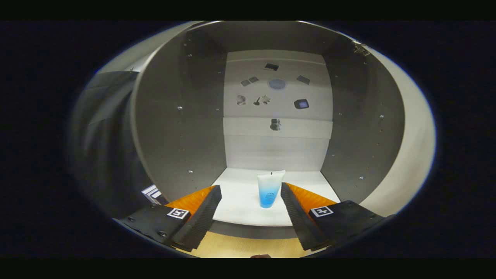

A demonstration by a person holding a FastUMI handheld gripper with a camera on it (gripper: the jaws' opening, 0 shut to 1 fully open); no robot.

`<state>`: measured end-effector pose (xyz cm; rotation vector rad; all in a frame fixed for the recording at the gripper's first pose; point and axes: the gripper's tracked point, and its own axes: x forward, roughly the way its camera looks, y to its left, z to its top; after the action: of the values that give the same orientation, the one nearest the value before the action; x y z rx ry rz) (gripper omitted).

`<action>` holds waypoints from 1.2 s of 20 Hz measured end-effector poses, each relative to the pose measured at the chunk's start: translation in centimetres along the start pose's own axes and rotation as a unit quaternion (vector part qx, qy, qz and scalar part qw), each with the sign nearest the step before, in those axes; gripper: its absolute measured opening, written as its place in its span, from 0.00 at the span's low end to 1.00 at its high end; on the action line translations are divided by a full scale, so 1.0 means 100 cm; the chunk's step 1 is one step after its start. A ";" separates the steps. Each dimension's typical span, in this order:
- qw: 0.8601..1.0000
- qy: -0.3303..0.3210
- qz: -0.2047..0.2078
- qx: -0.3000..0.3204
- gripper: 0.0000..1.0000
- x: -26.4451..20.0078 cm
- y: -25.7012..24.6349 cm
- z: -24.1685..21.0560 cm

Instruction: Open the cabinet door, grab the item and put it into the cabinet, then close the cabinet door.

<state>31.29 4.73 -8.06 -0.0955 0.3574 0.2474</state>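
The gripper [251, 190] looks straight into an open cabinet [182, 116], and its two fingers [201, 217] are spread wide apart, holding nothing. Between the fingertips, a little beyond them, a small tube [269, 189] stands on its cap on the cabinet's white floor [240, 201]. The tube is clear to frosted at its flat crimped top and blue toward the bottom, and it stands upright, with a slight lean at most. It sits nearer the right finger than the left; from this angle that fingertip seems just beside the tube, but whether it touches cannot be told. The left finger is clearly apart from it.

The tube rests toward the front of the cabinet floor, with bare white surface behind it up to the pale back panel [277, 147]. The grey side walls [360, 116] carry rows of small shelf-pin holes and studs. On the back panel there are several dark, blurred patches [301, 103], too unclear to name. Below the cabinet's front edge, between the finger bases, a strip of light wood surface [248, 248] shows. To the left of the cabinet, dark cloth [104, 147] hangs
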 end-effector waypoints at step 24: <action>0.993 -0.113 0.030 -0.002 0.98 -0.379 -0.030 -0.013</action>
<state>-2.77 -6.73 4.47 -0.0597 0.1349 0.3144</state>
